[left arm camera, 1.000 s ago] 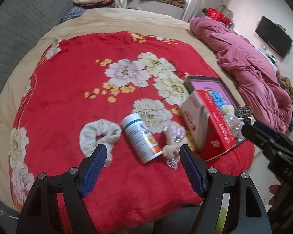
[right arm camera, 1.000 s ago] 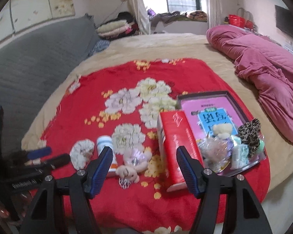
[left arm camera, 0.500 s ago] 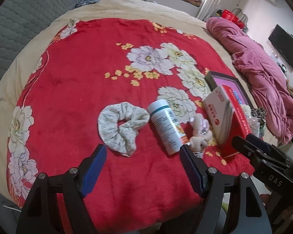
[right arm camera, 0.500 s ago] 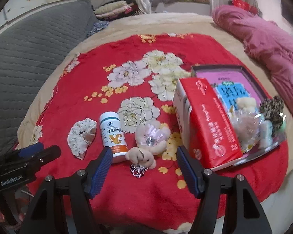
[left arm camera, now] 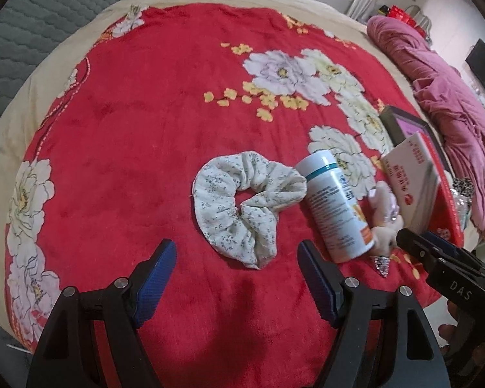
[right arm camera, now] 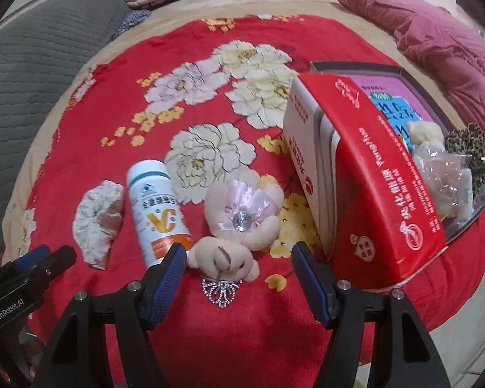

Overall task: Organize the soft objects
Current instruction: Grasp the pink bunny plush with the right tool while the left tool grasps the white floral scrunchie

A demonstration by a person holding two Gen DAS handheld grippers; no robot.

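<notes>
A: Two claws, both spread wide and holding nothing. The left gripper (left arm camera: 236, 278) hangs over the red floral blanket (left arm camera: 129, 123), with the white floral scrunchie (left arm camera: 242, 200) just ahead, between the lines of its blue pads (left arm camera: 155, 278) but not touched.

B: And past the scrunchie?

A: To its right a white vitamin bottle (left arm camera: 336, 210) lies on its side, touching the scrunchie's edge.

B: The other claw?

A: The right gripper (right arm camera: 239, 278) has the small plush bear (right arm camera: 239, 226) just in front of its gap, the bear's head nearly level with the left pad, a silver tiara charm (right arm camera: 221, 291) below. Right of that pad stands a red carton (right arm camera: 365, 181), leaning against a tray (right arm camera: 468, 223) holding a leopard scrunchie (right arm camera: 467, 144).
</notes>
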